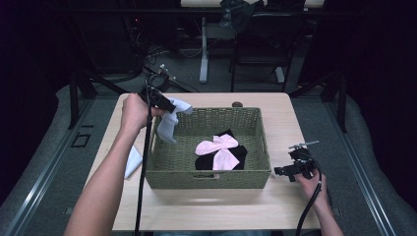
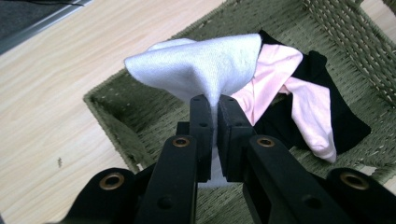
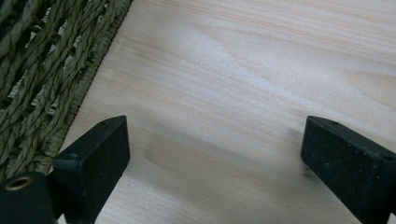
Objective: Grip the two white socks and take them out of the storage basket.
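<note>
One thin fold of the white sock [image 2: 201,70] was all your left gripper [image 2: 214,105] had pinched between its clenched fingers above the basket [image 1: 255,142] corner, so it could have slipped outside onto the surface [image 1: 206,206], while your right gripper [image 3: 212,158] rested released.

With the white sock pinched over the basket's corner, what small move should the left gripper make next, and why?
Probably carry it a little further in over the basket and then open. The left gripper is shut on the white sock, which hangs over the near-left corner, while the pink socks and black socks already lie inside.
</note>
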`<act>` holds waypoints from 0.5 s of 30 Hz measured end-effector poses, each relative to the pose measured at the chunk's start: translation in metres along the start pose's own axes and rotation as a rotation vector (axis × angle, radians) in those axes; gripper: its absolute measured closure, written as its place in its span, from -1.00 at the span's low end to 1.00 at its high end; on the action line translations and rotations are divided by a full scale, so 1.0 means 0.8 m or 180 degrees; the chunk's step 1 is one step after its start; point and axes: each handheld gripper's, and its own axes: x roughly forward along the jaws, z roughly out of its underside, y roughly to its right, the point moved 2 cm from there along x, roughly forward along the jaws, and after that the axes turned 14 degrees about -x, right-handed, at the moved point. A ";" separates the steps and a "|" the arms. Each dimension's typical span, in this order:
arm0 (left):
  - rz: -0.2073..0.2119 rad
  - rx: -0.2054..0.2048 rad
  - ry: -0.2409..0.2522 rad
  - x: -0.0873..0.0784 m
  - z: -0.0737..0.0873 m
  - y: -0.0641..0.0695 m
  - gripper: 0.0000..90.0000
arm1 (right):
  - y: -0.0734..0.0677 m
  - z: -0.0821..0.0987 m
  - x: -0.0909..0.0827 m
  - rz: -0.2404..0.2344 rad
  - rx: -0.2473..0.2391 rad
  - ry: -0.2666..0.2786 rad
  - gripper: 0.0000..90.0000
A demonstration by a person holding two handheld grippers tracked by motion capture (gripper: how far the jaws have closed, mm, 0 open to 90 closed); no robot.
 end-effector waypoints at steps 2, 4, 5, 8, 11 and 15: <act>-0.0008 -0.0003 0.0033 -0.007 -0.003 -0.001 0.90 | 0.000 0.000 0.000 -0.0010 0.0003 0.0006 -0.83; -0.0017 -0.0013 0.0059 -0.014 -0.006 -0.002 0.90 | 0.000 0.000 0.000 0.0004 -0.0001 -0.0005 -0.83; -0.0025 -0.0005 0.0057 -0.019 -0.007 -0.003 0.90 | 0.000 0.000 0.000 0.0003 -0.0005 -0.0005 -0.83; -0.0064 -0.0017 0.0086 -0.027 -0.010 -0.005 0.90 | 0.000 0.000 0.000 -0.0002 0.0000 0.0001 -0.83; -0.0095 -0.0038 0.0102 -0.038 -0.012 -0.009 0.90 | 0.000 0.000 0.000 0.0001 0.0000 -0.0001 -0.83; -0.0139 -0.0085 0.0107 -0.049 -0.009 -0.018 0.90 | 0.000 0.000 0.000 -0.0001 0.0000 0.0000 -0.83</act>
